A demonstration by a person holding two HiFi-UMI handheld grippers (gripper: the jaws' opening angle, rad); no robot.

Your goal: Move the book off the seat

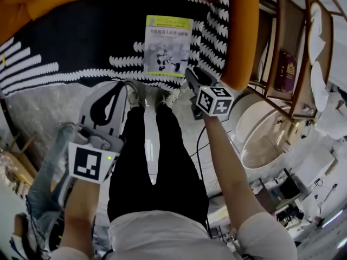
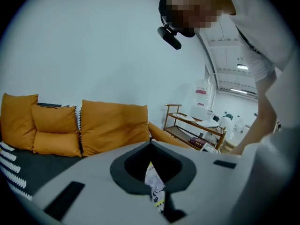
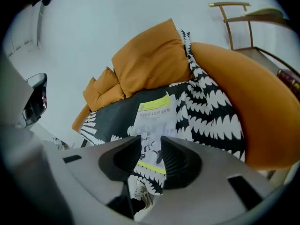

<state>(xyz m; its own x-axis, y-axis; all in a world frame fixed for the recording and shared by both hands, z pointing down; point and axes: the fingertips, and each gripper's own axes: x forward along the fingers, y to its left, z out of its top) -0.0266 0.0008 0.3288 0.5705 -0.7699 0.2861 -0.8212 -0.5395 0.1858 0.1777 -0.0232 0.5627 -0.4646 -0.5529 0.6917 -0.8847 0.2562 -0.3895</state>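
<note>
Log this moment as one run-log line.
stage: pre-grasp | book: flat on sofa seat | right gripper: open, by book's near corner | left gripper: shut, empty

We see the book (image 1: 168,46) with a smooth paper cover that carries a slight sheen. The seat (image 1: 81,42) under it is matt woven cloth (black, printed with white leaves), and the orange cushions (image 2: 112,125) look like soft, matt fabric. At three o'clock from the book in the head view stands a rack (image 1: 293,26) of varnished wood. The left gripper (image 2: 150,145) and the right gripper (image 3: 151,143) have smooth, matt grey plastic shells; the right one's dark jaws look ribbed.
</note>
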